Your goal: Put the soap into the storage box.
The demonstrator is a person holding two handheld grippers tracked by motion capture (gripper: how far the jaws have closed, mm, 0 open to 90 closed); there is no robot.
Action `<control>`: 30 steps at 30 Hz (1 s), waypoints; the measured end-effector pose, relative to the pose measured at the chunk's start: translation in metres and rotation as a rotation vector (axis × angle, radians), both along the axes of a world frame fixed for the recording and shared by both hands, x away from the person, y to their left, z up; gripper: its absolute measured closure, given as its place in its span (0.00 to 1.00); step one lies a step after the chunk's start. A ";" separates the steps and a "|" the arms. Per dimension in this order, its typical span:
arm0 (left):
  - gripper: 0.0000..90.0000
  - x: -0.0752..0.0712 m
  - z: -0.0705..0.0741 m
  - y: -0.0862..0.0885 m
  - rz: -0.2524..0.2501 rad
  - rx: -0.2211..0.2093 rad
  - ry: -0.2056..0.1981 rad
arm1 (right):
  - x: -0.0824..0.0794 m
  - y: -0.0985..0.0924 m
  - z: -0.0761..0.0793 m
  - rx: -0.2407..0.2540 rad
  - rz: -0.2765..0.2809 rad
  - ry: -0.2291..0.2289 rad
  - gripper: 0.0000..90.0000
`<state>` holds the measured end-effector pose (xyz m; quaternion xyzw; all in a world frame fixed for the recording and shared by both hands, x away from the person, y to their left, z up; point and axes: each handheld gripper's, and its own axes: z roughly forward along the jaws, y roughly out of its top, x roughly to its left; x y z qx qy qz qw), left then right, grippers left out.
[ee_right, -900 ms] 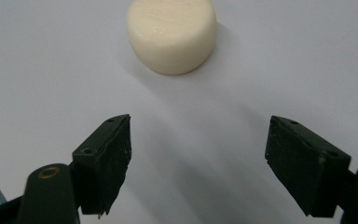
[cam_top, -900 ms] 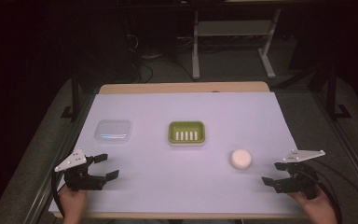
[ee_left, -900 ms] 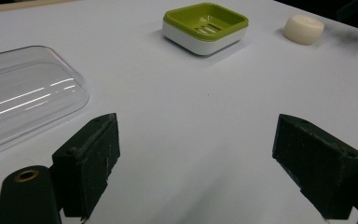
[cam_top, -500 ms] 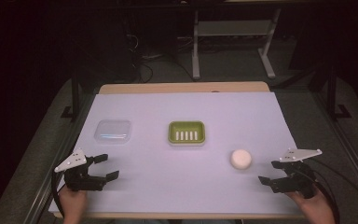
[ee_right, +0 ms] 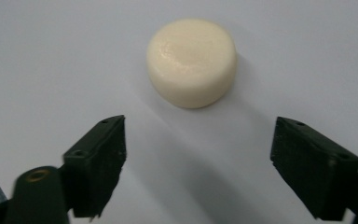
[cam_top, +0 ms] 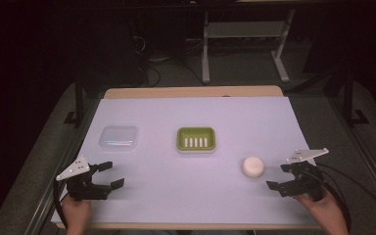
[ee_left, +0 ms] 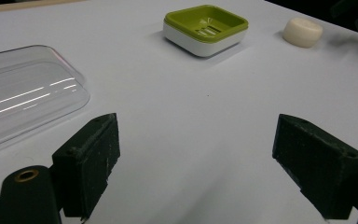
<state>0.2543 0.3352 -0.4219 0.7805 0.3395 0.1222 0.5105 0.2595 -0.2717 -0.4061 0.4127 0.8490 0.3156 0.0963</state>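
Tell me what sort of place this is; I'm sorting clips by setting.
Probably a lab or recording workspace: a white-covered table in a dark room, cables on the floor, metal stand legs behind.

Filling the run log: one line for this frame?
right gripper: open, facing soap, apart | left gripper: open, near lid | dish: empty, mid-table

**Two grippers low on the white sheet, soap near the right one**

Right gripper [cam_top: 278,177] jaws spread, aimed at the cream soap [cam_top: 253,167], near but apart; left gripper [cam_top: 112,175] jaws spread, at the near-left corner; clear lid [cam_top: 118,138] beyond it; green soap dish [cam_top: 196,139] mid-table [cam_top: 191,91], well apart from both.
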 end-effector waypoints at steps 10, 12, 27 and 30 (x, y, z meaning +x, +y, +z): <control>0.16 0.000 0.000 -0.001 0.001 0.001 -0.002 | 0.010 0.008 -0.002 -0.023 0.021 0.027 0.18; 0.16 0.000 0.000 0.000 0.004 0.000 0.001 | 0.013 0.010 -0.003 -0.016 0.024 0.040 0.17; 0.16 0.000 0.000 0.001 0.007 -0.008 0.000 | 0.026 0.015 -0.001 -0.016 0.040 0.062 0.16; 0.16 0.000 0.000 0.002 0.009 -0.008 -0.001 | 0.030 0.017 -0.002 -0.010 0.044 0.069 0.16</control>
